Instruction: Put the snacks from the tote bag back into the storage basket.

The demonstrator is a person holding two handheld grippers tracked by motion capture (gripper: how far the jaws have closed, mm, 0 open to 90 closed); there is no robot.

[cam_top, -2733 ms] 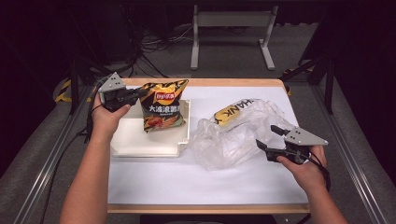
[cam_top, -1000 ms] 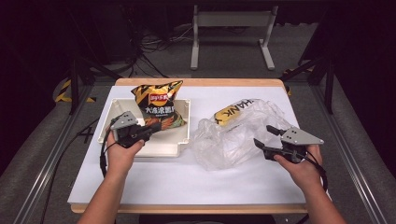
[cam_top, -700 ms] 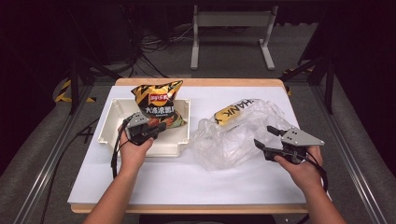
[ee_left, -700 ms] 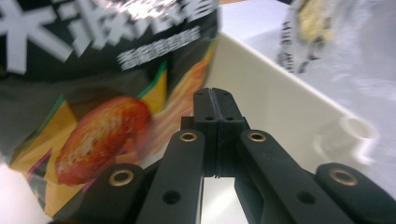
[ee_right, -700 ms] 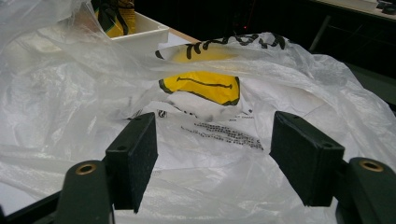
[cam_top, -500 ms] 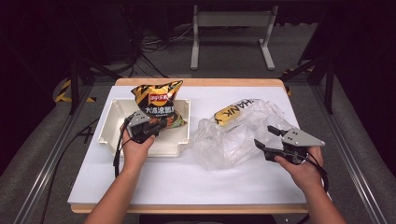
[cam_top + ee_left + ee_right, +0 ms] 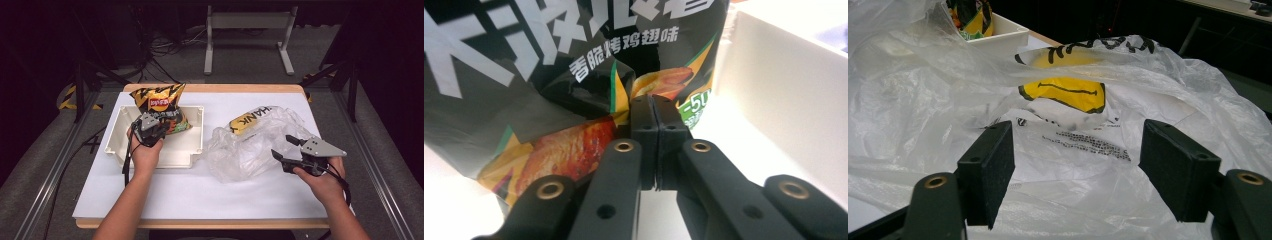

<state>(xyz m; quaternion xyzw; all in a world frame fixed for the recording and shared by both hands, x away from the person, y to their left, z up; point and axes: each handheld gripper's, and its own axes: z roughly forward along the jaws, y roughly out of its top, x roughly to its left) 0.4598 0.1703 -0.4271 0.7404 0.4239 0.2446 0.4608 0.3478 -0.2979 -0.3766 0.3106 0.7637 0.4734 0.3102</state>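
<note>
Since the earlier frames our left gripper (image 7: 156,129) has been travelling from the far left corner of the table (image 7: 165,192) in over the white tray (image 7: 116,131) and down toward the chip bag (image 7: 159,102), and now we are pressing its tip against the lower front of that bag. In the left gripper view we are seeing the jaws clenched pad to pad right at a crease in the printed film; whether a pinch of the film is caught between them we cannot tell. We are finding the bag standing in the tray, leaning on its far wall, top edge up, so its long axis is running away from us and upward while the left gripper is meeting it from the near side. Our right gripper (image 7: 285,152) is hovering at the near right edge of the clear plastic bag (image 7: 250,150), jaws released and spread, with crumpled film lying between them untouched, as the right gripper view (image 7: 1075,175) is showing. We are judging that the coming move turns on the left hand: it is at the chip bag, and the plastic bag is lying to its right across the tray wall.
</note>
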